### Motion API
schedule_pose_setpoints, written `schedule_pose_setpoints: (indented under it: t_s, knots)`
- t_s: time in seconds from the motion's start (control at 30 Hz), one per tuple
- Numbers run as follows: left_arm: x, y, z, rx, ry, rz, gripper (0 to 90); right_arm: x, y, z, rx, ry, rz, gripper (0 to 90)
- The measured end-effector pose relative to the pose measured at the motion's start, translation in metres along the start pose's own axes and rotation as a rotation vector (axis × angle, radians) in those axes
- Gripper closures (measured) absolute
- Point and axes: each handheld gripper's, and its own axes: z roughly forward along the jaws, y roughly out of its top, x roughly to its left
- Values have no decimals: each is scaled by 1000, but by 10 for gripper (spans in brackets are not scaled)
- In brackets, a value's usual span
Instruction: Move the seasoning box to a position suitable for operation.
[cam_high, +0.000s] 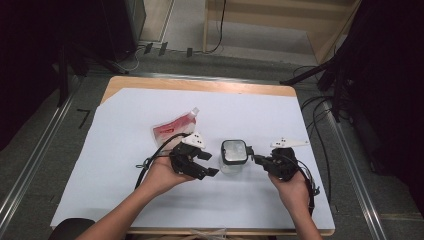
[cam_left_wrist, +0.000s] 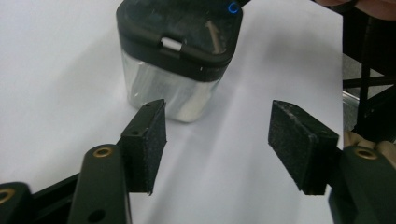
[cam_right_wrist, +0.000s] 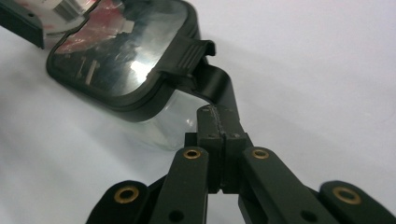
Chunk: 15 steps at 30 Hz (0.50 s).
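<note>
Small clear square box w/ black lid (cam_high: 233, 156) sits btwn grippers. Right gripper (cam_high: 256, 158) pinches its black side latch (cam_right_wrist: 219, 88); left gripper (cam_high: 210, 164), wide & empty, is just beside it.

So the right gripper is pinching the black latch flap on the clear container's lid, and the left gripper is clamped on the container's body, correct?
Not quite. The left gripper is not clamped on the clear container: the left gripper view shows its jaws standing open and short of it, with bare white table cover between the pads. The rest holds: the right gripper is shut on the black latch flap at the lid's edge.
</note>
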Motion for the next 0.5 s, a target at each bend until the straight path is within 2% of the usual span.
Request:
schedule_pose_setpoints:
  t_s: [0.1,0.17,0.23,0.37,0.4,0.5]
  knots:
    - [1,5,1,7,15,30,344,-7,4,4,8,2,-9,900]
    - [2,10,3,6,23,28,306,-8,5,6,13,-3,-13,900]
    - [5,15,6,5,13,-3,272,-14,10,6,2,-16,-17,900]
    - [6,19,11,1,21,-8,260,-22,15,-1,-27,-29,4,900]
    - [7,20,14,7,29,-6,240,-29,18,1,-35,-27,27,900]
    - [9,23,18,25,33,0,219,-32,21,8,-24,-24,28,900]
